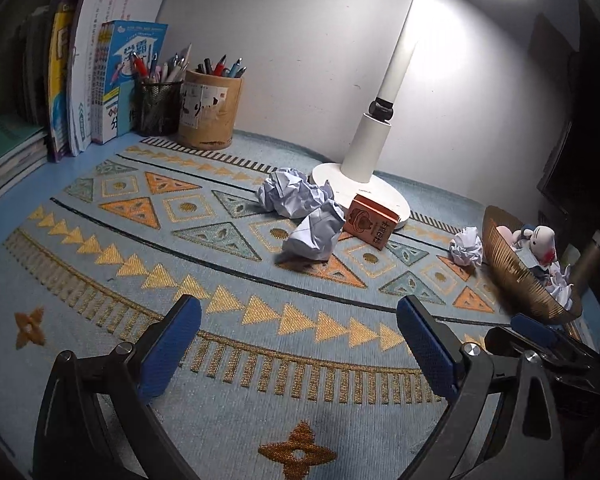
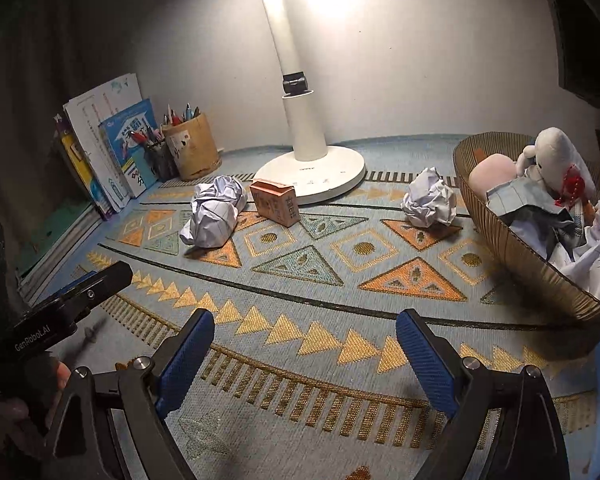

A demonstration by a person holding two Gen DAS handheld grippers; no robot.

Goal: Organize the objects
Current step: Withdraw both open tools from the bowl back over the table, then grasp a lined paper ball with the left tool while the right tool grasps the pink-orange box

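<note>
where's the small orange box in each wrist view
Left wrist: the orange box sits right of centre, touching the front edge of the lamp base.
Right wrist: the orange box sits left of centre, at the lamp base's left front.
Shared landmark: the white lamp base.

Blue geometric-patterned mat (image 1: pixel 100 280), orange box (image 1: pixel 370 222), white lamp (image 1: pixel 364 148)

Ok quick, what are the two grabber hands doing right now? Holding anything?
Left gripper: open, holding nothing, above the mat.
Right gripper: open, holding nothing, above the mat too.
</note>
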